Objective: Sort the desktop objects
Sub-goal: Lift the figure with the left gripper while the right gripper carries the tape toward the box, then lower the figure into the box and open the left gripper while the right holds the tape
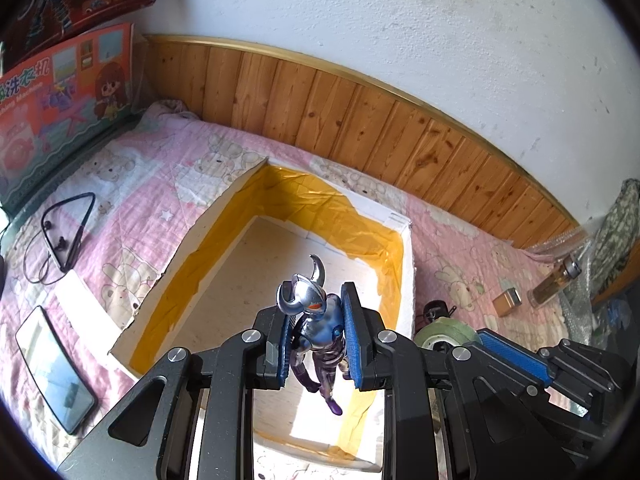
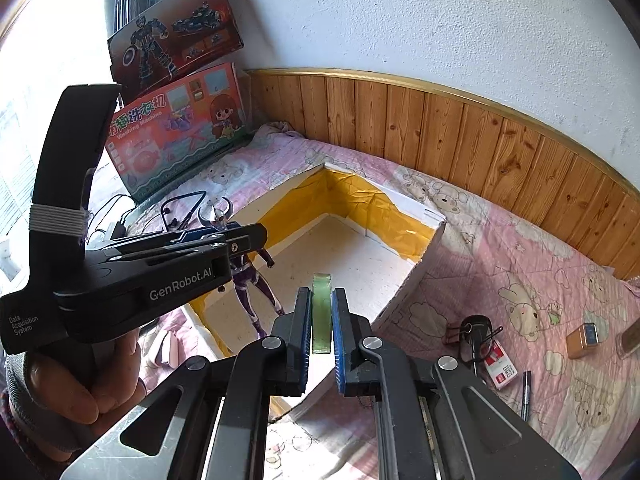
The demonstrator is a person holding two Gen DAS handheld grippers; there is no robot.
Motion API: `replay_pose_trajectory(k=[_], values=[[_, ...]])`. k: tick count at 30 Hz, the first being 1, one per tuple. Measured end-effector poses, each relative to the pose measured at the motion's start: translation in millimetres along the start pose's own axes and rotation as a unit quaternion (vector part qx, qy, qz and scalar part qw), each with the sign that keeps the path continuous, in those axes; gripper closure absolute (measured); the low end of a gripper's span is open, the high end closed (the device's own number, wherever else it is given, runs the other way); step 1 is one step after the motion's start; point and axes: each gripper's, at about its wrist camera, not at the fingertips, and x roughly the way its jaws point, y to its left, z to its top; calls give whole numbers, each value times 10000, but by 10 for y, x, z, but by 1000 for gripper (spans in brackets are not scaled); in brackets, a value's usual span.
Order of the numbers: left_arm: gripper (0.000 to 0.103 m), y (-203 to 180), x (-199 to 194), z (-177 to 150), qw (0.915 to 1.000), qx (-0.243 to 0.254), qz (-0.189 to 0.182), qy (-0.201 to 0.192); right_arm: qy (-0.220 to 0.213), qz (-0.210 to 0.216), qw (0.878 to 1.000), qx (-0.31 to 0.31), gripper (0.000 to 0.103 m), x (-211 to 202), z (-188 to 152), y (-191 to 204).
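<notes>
Over the box: both claws hang above an open white foam box [image 1: 406, 280] lined with wrinkled yellow tape; its pale floor holds nothing that can be made out.
Left claw [image 1: 318, 340]: blue ribbed pads clamped on the torso of one toy figure [image 1: 320, 328], which hangs feet-down over the box interior.
Figure: glossy plastic, chrome horned head, blue chest, purple legs; in the right wrist view [image 2: 244, 276] it shows side-on with the left claw [image 2: 240, 240] across its chest.
Right claw [image 2: 321, 332]: pads closed on one roll of tape [image 2: 322, 308], translucent green, held edge-on above the box floor; the roll also shows in the left wrist view [image 1: 448, 334].
Bed: pink quilted cover [image 2: 500, 248] with a bear print; wood-plank panelling and a rough white wall behind.
Left of box: one black phone [image 1: 56, 368] with a glossy screen, one black wired neckband earphone [image 1: 64, 232], two printed toy cartons leaning at the wall.
Right of box: two binder clips [image 2: 472, 330], one red-and-white card [image 2: 500, 366], one dark pen [image 2: 526, 394], one small tan box [image 2: 584, 340], one amber glass bottle [image 1: 554, 284].
</notes>
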Motion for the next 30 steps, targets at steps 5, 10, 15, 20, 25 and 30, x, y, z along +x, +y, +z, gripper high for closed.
replay_pose_trajectory(k=[5, 10, 15, 20, 25, 30], values=[[80, 101, 85, 39, 10000, -68, 19, 51, 89, -31, 9999, -70, 92, 148, 80, 49], [80, 199, 204, 72, 9997, -152, 55, 155, 180, -108, 9997, -135, 92, 307, 160, 56], [80, 237, 298, 91, 9995, -182, 98, 247, 249, -199, 9993, -198, 92, 464, 233, 74], [80, 283, 395, 89, 9987, -139, 310, 373, 353, -390, 9983, -251, 92, 650, 285, 95], [80, 325, 487, 59, 9973, -69, 526, 512, 477, -617, 9962, -398, 92, 858, 322, 134], [80, 318, 601, 27, 9955, 56, 675, 668, 548, -872, 9929, -604, 92, 1034, 348, 177]])
